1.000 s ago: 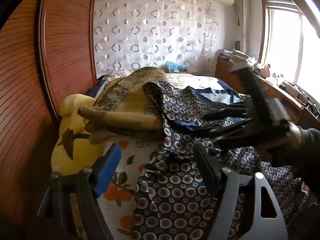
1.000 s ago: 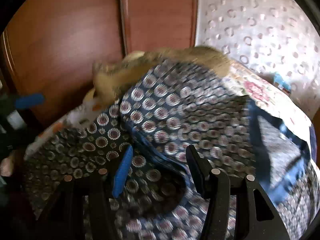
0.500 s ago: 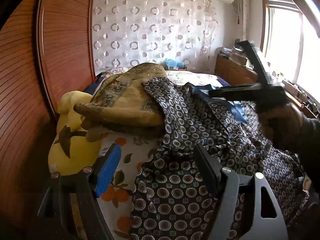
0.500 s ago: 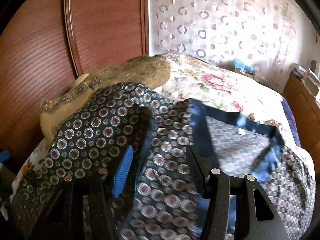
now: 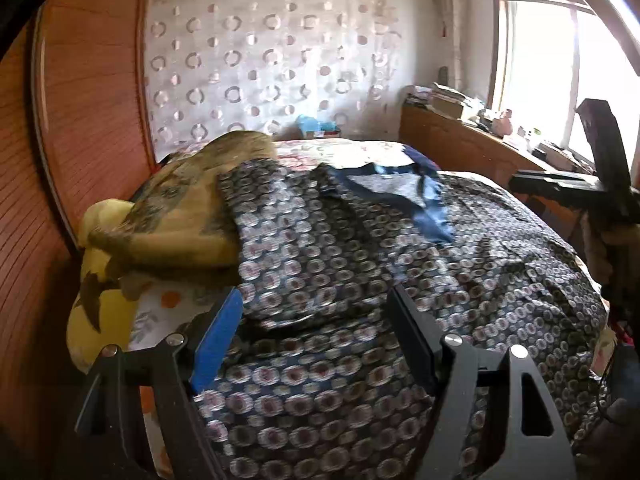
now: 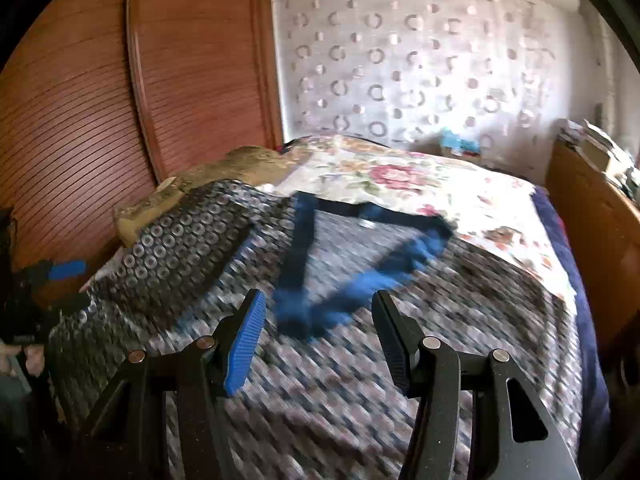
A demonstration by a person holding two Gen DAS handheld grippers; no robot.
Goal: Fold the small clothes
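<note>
A dark navy garment (image 5: pixel 360 264) printed with small rings lies spread over the bed, its plain blue neckline trim (image 6: pixel 360 276) facing up. My left gripper (image 5: pixel 316 316) hovers open over the garment's near left part, with nothing between its pads. In the left wrist view my right gripper (image 5: pixel 592 188) shows side-on at the right edge, held in a hand above the garment's right side. From its own camera the right gripper (image 6: pixel 318 312) stands open just above the cloth, in front of the neckline. The left gripper's blue pad (image 6: pixel 66 269) shows at the far left.
A tan patterned pillow (image 5: pixel 180 216) lies on a yellow one (image 5: pixel 96 292) at the left, under the garment's edge. Ribbed wooden panels (image 6: pixel 80 120) rise on the left. A floral sheet (image 6: pixel 400 176) covers the far bed; a wooden cabinet (image 6: pixel 592 220) runs along the right.
The right gripper has come off the garment and swung up and to the right. The garment now lies flatter, with the neckline spread open. The left gripper has shifted slightly.
</note>
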